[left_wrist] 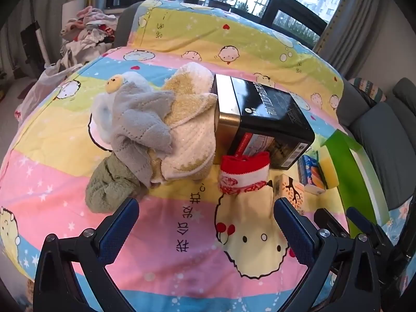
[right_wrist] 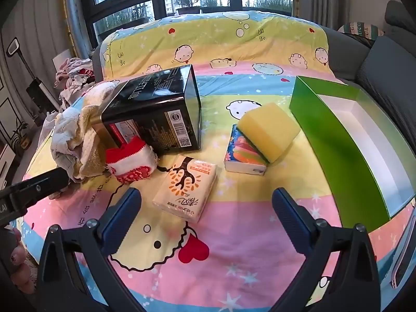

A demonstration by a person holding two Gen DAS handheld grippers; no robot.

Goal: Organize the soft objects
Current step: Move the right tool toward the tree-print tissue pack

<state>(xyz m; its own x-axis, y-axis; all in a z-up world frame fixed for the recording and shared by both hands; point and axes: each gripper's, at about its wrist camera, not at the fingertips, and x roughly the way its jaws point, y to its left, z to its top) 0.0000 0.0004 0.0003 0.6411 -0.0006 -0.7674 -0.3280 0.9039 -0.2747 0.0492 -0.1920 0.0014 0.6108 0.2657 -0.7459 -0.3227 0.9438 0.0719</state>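
my left gripper [left_wrist: 205, 205] and right gripper [right_wrist: 206, 196] both hang released and holding nothing over the bedspread [right_wrist: 234, 254]. the red-white sock [left_wrist: 243, 175] lies against the black tin [left_wrist: 270, 119], just beside the towel pile [left_wrist: 156, 127].

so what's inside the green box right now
In the right wrist view the green box shows only a bare white floor and white inner walls; nothing lies in the visible part. Its near green wall hides the strip of floor just behind it.
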